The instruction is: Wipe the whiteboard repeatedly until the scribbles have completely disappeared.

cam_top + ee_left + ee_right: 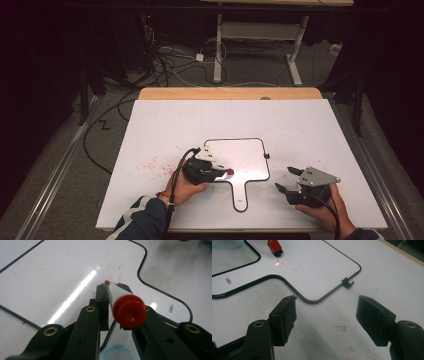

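The left gripper [112, 290] has its jaws closed on a red marker [125, 306] — the red rear cap faces the camera in the left gripper view, and the white barrel runs fwd between the fingers [102, 300], with the red tip just past the fingertips, at or touching the surface of a small whiteboard [62, 272]. Faint red marks sit on the board just beyond the tip, and a blue smudge [116, 351] lies below the jaws, near the board's handle.

In the high view the left gripper [225, 171] sits at the lower left corner of the black-rimmed, paddle-shaped whiteboard [245, 155], its handle pointing toward the person.

The right gripper [325, 312] is wide open w/ nothing between the fingers [372, 315] — it hovers over the white table cover [392, 277], just off the board's rounded corner. A small black clip [347, 283] sits on the rim beyond the fingers. Farther off, red smears [155, 165] mark the cover left of the left gripper.
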The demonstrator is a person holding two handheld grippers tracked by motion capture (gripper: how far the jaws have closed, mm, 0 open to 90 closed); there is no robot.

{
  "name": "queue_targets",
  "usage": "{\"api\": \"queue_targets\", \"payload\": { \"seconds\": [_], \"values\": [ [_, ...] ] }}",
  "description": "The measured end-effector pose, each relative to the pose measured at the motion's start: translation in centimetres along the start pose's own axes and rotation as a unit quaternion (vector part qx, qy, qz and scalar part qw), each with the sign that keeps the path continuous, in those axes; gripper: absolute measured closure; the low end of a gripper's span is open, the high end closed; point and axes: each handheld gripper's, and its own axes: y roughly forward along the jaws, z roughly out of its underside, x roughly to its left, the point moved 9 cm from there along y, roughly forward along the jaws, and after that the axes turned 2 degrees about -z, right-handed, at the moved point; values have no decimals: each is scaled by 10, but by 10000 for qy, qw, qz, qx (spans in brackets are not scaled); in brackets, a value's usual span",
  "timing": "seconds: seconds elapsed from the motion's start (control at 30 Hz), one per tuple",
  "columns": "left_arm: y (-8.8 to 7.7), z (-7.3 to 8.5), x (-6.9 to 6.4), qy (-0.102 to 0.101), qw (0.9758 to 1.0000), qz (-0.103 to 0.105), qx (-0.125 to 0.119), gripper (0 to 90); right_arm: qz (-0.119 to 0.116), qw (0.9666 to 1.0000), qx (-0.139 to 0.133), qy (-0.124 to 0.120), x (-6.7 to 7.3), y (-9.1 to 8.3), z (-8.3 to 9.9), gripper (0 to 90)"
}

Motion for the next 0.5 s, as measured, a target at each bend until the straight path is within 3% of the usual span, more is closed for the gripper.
{"api": "queue_targets", "payload": {
  "seconds": [0.13, 0.23, 0.27, 0.3, 0.43, 0.5],
  "values": [
    [-4, -7, -1, 54, 9999, -39, -86, 782, -83, 9999, -101, 24, 2, 2, -7, 334],
    [-5, -13, -4, 190, 9997, -88, -107, 782, -185, 9994, -284, -17, 8, 4, -23, 362],
    [-1, -20, -10, -139, 9991, -99, -392, 781, -320, 9988, -383, -6, 11, 5, -30, 369],
    [-4, -16, -6, 297, 9994, -152, -104, 781, -400, 9980, -480, -4, 14, 5, -38, 377],
    [-1, -19, -13, 430, 9990, -56, -125, 781, -602, 9952, -755, -180, 28, 9, -68, 432],
    [0, -19, -18, 540, 9985, -10, -92, 781, -809, 9924, -885, -262, 37, 13, -83, 464]
  ]
}}
